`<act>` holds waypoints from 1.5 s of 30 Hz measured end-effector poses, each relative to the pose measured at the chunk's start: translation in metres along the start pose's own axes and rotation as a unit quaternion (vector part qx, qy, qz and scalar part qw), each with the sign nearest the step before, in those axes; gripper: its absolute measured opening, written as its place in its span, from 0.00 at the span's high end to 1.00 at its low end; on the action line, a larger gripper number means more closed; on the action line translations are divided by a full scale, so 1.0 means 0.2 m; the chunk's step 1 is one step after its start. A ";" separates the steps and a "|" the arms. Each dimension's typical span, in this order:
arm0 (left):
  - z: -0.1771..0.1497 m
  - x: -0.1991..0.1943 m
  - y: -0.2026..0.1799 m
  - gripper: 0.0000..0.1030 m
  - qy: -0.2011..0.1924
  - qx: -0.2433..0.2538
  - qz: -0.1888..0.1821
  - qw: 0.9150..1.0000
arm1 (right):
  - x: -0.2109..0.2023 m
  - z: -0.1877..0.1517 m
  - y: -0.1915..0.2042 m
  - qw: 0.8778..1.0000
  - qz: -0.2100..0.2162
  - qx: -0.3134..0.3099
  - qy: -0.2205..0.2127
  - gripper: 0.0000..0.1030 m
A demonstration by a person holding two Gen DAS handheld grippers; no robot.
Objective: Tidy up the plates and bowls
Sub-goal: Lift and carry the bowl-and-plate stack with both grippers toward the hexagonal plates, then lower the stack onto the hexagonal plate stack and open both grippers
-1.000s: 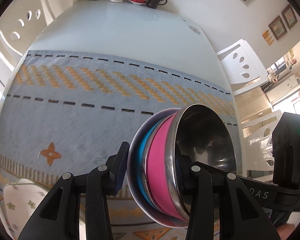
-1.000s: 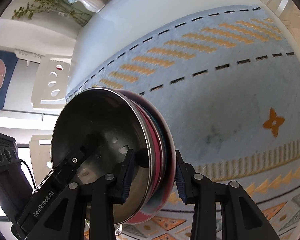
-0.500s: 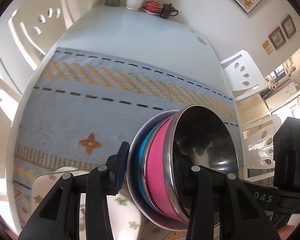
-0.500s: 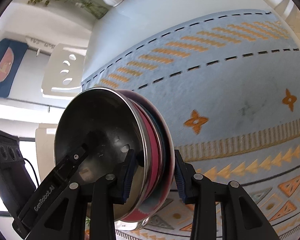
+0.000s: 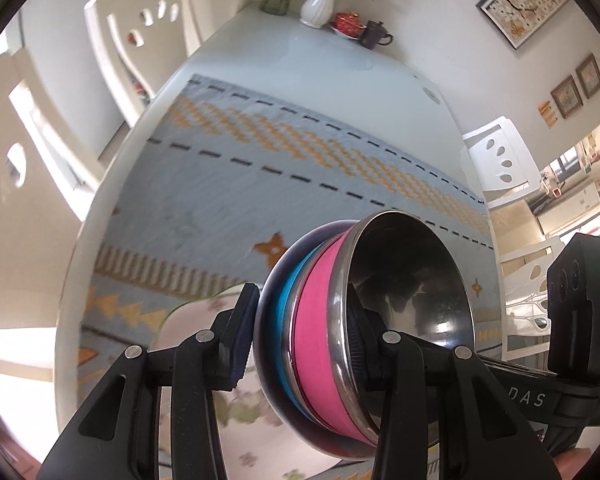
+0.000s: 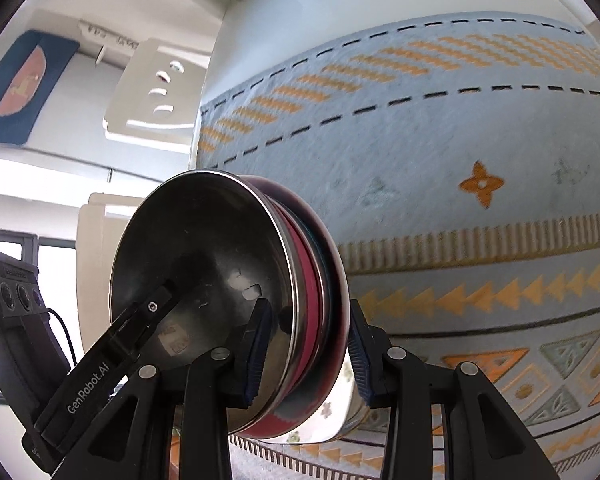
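Both jaw sets clenched on opposite rims of nested bowl stack (image 5: 340, 320): left gripper (image 5: 300, 344), right gripper (image 6: 306, 348). Carried tilted above patterned cloth (image 5: 260, 184), over floral plate (image 5: 192, 316). Steel: rigid, light, slippery; best gripped at rims.

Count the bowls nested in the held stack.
3, nested in one stack: pink bowl innermost, blue bowl in the middle, dark bowl outermost. Others may be hidden between.
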State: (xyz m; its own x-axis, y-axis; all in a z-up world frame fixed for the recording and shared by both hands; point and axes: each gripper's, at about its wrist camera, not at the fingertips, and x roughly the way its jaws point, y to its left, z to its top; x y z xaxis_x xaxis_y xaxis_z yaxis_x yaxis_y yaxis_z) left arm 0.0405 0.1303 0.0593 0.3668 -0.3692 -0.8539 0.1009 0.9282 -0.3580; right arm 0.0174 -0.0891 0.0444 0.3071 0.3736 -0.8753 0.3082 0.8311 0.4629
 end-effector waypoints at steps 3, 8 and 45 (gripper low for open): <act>-0.03 -0.02 0.08 0.64 0.002 -0.008 0.000 1.000 | 0.04 -0.05 0.05 1.000 0.001 -0.007 0.010 0.64; -0.10 -0.02 0.18 0.64 0.010 -0.016 -0.002 1.000 | 0.11 -0.12 0.11 1.000 -0.002 -0.014 0.024 0.64; -0.16 -0.15 0.22 0.21 0.034 0.046 0.054 0.997 | 0.08 -0.17 0.17 0.994 -0.100 -0.013 0.031 0.25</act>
State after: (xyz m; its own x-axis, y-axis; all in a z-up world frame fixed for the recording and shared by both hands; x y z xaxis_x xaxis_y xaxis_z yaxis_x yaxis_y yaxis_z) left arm 0.0047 0.1812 0.0582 0.3170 -0.2661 -0.9103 0.1493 0.9619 -0.2292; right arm 0.0019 -0.0419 0.0417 0.1850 0.2237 -0.9569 0.3339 0.9015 0.2753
